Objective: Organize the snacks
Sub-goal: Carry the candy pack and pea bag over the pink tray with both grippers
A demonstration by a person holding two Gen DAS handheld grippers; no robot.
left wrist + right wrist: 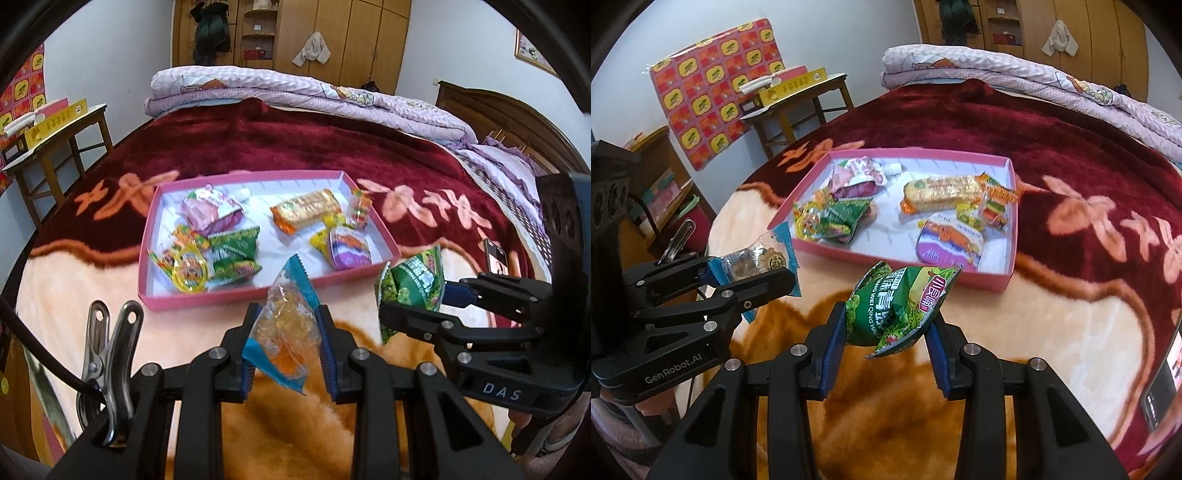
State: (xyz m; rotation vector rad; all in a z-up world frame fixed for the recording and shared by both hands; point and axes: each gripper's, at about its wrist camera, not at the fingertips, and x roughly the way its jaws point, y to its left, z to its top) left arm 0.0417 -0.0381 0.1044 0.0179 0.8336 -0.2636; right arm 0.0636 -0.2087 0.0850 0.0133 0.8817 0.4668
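The left gripper [286,325] clamps a clear blue-edged plastic packet of amber candy [286,321] between its blue pads, lifted off the plush orange-and-cream blanket [284,435]. Just to its right, the right gripper [886,321] pinches a crinkled green foil snack bag [897,302]. Ahead of both lies the shallow pink cardboard tray [258,293], holding more wrapped snacks.

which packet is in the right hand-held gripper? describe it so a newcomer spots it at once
Start at the pink tray on the bed blanket; just in front of its near edge, the right hand-held gripper is shut on a crumpled green pea-snack packet with a red label. The left hand-held gripper beside it holds a clear packet with blue ends, not green.
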